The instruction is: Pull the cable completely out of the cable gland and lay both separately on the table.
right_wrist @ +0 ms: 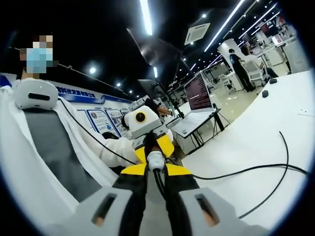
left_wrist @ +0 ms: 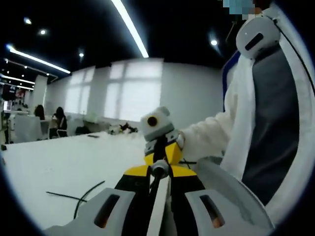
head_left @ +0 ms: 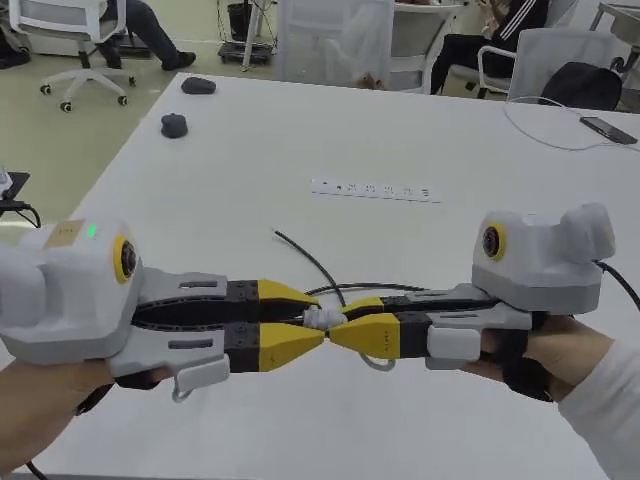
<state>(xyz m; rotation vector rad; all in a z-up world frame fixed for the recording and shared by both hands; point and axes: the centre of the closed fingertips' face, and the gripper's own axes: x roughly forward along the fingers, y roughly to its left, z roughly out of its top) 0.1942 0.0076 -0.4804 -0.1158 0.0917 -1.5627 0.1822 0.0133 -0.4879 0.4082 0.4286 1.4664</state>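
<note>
- The cable gland [head_left: 323,318] is in the air just above the counter [head_left: 400,130], pinched where the two tools meet tip to tip.
- The left hand-held gripper [head_left: 305,322] is clamped on the gland. The right hand-held gripper [head_left: 347,327] is closed too, apparently on the black cable [head_left: 310,262] right at the gland (the exact contact is hard to make out).
- The cable is not out yet: in the right gripper view it runs straight into the gland [right_wrist: 155,161], and its slack trails over the counter.
- I judge nearly everything remains: pulling the two apart, then laying each down separately.
</note>
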